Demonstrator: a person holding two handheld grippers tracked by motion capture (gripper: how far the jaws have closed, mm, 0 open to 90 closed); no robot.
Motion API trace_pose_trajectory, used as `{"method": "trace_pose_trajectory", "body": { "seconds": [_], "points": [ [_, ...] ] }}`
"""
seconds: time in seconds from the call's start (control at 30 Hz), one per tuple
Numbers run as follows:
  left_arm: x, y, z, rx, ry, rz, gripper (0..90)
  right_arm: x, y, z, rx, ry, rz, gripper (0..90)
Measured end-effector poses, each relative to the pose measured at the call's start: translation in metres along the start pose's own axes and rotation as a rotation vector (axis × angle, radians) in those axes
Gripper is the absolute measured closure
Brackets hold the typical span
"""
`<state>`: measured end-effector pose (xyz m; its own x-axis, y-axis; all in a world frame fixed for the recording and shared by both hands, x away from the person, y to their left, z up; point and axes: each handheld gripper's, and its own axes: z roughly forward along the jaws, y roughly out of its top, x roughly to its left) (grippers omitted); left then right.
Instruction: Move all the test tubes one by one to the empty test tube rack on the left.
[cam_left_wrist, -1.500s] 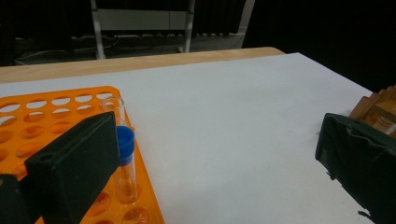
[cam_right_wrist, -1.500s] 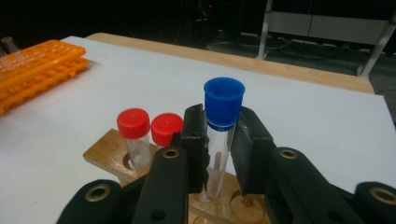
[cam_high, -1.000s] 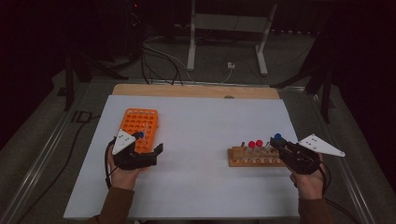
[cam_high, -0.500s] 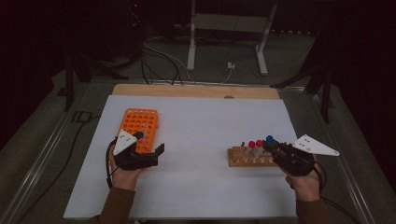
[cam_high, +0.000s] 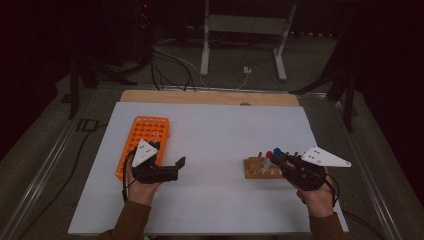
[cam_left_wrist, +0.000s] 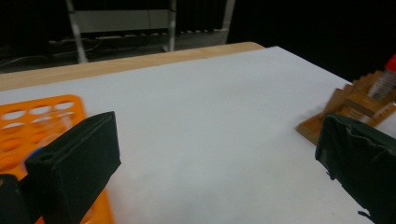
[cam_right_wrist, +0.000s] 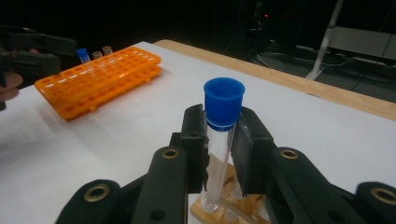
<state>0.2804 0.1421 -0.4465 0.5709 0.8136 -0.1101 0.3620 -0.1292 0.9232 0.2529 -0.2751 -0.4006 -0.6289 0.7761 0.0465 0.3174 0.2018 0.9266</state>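
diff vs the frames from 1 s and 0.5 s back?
Right gripper, fingers shut on the blue-capped tube, drifted a little left along the wooden rack and toward the person; the tube is still just above the rack. Nothing was picked up or let go. Unchanged: left gripper open beside the orange rack, both racks in place.

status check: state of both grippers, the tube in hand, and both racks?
right gripper: shut on blue-capped tube
blue-capped tube: capped, upright, held above wooden rack
left gripper: open, holding nothing, beside orange rack
wooden rack: on the table, holds red-capped tubes
orange rack: mostly vacant, a few tubes at its far end
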Motion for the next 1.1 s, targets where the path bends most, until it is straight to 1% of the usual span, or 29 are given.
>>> {"method": "trace_pose_trajectory", "body": {
  "seconds": [0.13,0.23,0.37,0.47,0.5,0.6,0.73,0.93,1.03,1.1],
  "points": [
    [-0.011,0.005,0.006,0.0,-0.033,0.019,0.7,0.006,0.001,0.004,0.003,0.017,-0.002,75.6],
    [-0.022,0.009,0.012,0.002,-0.061,0.041,0.7,0.01,0.001,0.008,0.007,0.031,-0.007,75.6],
    [-0.035,0.014,0.02,0.003,-0.095,0.059,0.7,0.016,0.0,0.014,0.018,0.047,-0.014,75.6],
    [-0.046,0.018,0.028,0.002,-0.127,0.07,0.7,0.02,0.0,0.018,0.022,0.058,-0.012,75.5],
    [-0.05,0.02,0.031,0.006,-0.142,0.077,1.2,0.021,0.0,0.019,0.024,0.061,-0.012,75.5],
    [-0.061,0.022,0.038,0.012,-0.168,0.1,2.3,0.024,-0.001,0.022,0.025,0.071,-0.002,75.4],
    [-0.075,0.024,0.047,0.024,-0.209,0.126,4.2,0.027,-0.001,0.026,0.032,0.082,-0.002,75.4],
    [-0.098,0.022,0.061,0.053,-0.271,0.161,7.0,0.033,-0.001,0.031,0.037,0.095,-0.004,75.4],
    [-0.11,0.021,0.066,0.055,-0.268,0.2,7.3,0.036,-0.001,0.033,0.041,0.104,-0.008,75.4],
    [-0.116,0.02,0.07,0.06,-0.28,0.21,7.3,0.038,-0.001,0.035,0.042,0.109,-0.009,75.3]
  ]
}}
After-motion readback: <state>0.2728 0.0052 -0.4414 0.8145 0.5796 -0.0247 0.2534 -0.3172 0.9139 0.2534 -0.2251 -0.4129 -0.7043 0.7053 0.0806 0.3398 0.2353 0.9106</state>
